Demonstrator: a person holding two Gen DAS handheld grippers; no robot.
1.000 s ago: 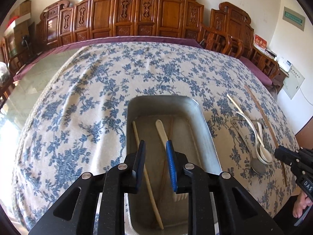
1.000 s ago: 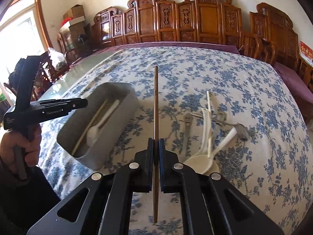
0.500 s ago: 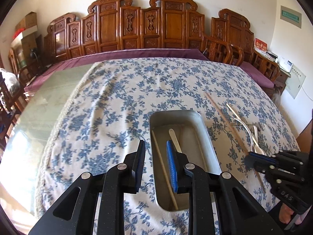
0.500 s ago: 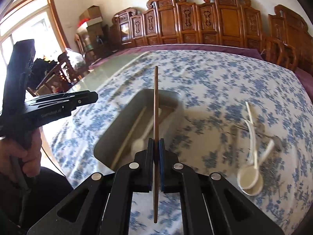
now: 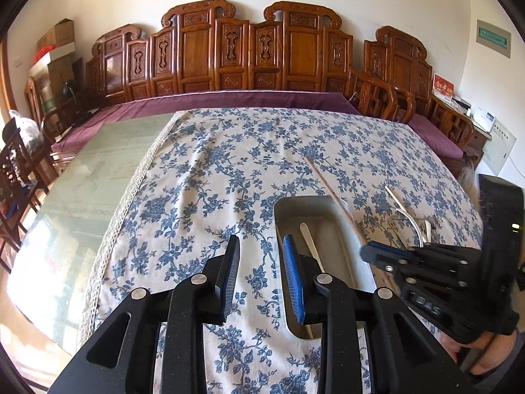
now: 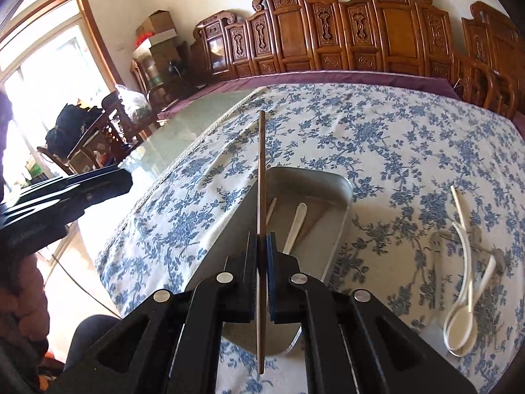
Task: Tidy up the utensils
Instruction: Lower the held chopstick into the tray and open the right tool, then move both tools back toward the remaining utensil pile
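Note:
My right gripper (image 6: 261, 241) is shut on a brown chopstick (image 6: 261, 170) and holds it lengthwise above the metal tray (image 6: 341, 216). The tray holds a white spoon (image 6: 295, 223) and a light chopstick (image 6: 271, 208). In the left wrist view the tray (image 5: 329, 202) is at the lower right, the brown chopstick (image 5: 331, 190) slants over its right rim, and the right gripper (image 5: 377, 252) shows beside it. My left gripper (image 5: 261, 267) is open and empty, above the cloth left of the tray.
White spoons (image 6: 462, 315), a metal fork (image 6: 436, 262) and a white chopstick (image 6: 459, 203) lie on the flowered tablecloth right of the tray. Bare glass tabletop (image 5: 75, 197) lies to the left. Carved wooden benches (image 5: 249, 55) stand behind the table.
My right gripper has carried the brown chopstick left from the utensil pile to above the tray. My left gripper has drawn back and to the left, away from the tray, still open.

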